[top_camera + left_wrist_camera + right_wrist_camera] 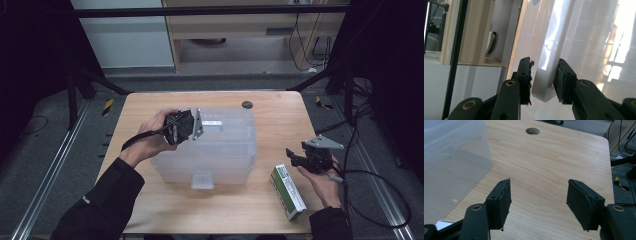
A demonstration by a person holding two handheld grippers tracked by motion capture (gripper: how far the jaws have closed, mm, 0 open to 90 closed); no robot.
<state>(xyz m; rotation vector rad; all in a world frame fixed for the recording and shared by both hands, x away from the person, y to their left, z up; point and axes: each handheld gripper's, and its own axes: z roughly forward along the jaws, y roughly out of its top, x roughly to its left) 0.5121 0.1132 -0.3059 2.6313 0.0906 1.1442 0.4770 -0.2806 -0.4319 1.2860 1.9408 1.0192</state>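
Left gripper (199, 125) sits over the left end of the translucent plastic storage bin (225, 160), held in the person's left hand (152, 140), grey three-cornered plate facing right in the high view. Bin stands mid-tabletop (270, 107), lid on, with a front latch tab (202, 181) facing the person. In the left gripper view the gripper (543, 80) straddles a white latch flap (544, 85) on the bin's end: one jaw on each side of it, narrow gaps visible on both sides, so the pads don't look pressed onto it; partly closed, not gripping as far as the frames show. Bin lid (586, 45) runs off to the right in that view, glare on it. Right gripper (298, 159) is well apart from the bin, near the tabletop's right edge, in the person's right hand (325, 182). Right gripper view: gripper (539, 203) with jaws spread wide, bare wood between them, nothing held, bin corner (456, 157) at upper left, round cable hole (532, 131) in the tabletop farther off. Green-and-white carton (287, 192) lies flat on the tabletop just below the right gripper, between it and the bin's front right corner, untouched.
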